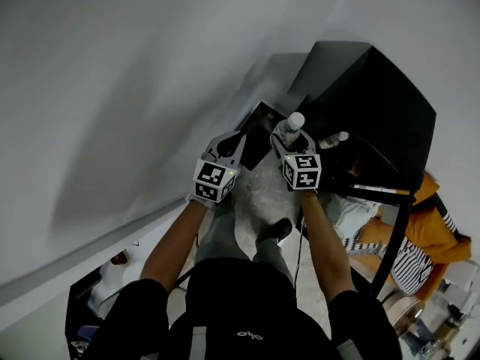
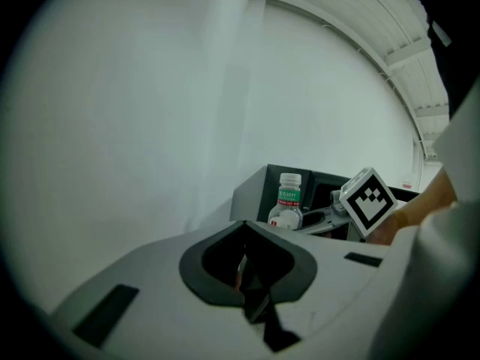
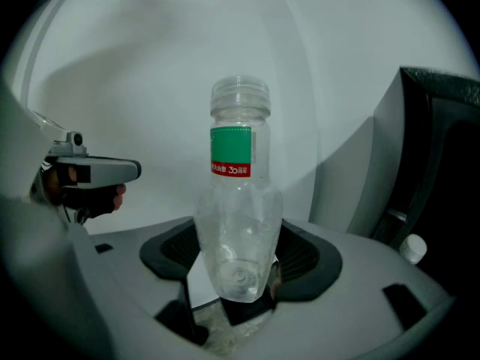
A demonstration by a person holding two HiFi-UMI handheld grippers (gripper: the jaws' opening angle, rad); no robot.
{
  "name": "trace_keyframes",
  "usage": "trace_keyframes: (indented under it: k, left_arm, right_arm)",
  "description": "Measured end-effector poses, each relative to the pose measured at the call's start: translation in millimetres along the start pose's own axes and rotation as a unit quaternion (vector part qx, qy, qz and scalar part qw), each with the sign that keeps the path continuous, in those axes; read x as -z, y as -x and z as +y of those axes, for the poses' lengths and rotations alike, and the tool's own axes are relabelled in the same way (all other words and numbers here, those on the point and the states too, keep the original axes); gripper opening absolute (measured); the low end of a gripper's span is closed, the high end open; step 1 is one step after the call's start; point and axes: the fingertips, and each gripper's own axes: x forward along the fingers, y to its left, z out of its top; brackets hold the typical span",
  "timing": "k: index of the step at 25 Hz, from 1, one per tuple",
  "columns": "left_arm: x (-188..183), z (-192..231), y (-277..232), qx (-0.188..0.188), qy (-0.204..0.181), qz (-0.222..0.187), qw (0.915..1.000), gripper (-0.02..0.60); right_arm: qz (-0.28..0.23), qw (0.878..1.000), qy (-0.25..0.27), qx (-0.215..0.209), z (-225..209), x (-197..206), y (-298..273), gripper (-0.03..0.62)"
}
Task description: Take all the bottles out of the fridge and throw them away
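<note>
Right gripper [image 3: 240,276]: the jaws are set wide and clamped on the lower body of a clear bottle [image 3: 240,201], which is held upright with its cap on.
Bottle in hand: it carries a green and red label band and looks empty. It is held in the air just outside the front of the fridge [image 1: 375,88], clear of the floor.
Left gripper [image 2: 251,276]: the jaws are seen together with nothing between them. It is held beside the right one.
Second bottle [image 1: 335,139]: a white-capped one is seen lying at the open front edge of the fridge, not yet taken out.
Step in hand: the held bottle is judged to be on its way to being thrown away.
How it is done well: the grip should be kept firm and low on the thin plastic, and the bottle kept upright until it is right above the bin. The jaws should be opened only there.
Bin: a dark container [image 1: 259,130] is seen on the floor beside the fridge. Whether it is the bin cannot be told.
Surface: a pale speckled floor [image 1: 262,197] is seen below the grippers.
Room: plain white walls are seen, and another person in orange [image 1: 427,235] is seen to the right of the fridge.
</note>
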Motion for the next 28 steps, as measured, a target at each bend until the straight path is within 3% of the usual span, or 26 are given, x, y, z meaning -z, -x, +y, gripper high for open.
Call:
trace_keyframes:
  k: [21, 28]
  left_arm:
    - [189, 55, -106, 0.029, 0.031, 0.043, 0.9982, -0.002]
    - [263, 66, -109, 0.035, 0.036, 0.08, 0.9955, -0.002]
  right_arm:
    - [0.019, 0.999, -0.037, 0.002, -21, 177, -151, 0.304]
    - [0.039, 0.997, -0.07, 0.005, -15, 251, -183, 0.304]
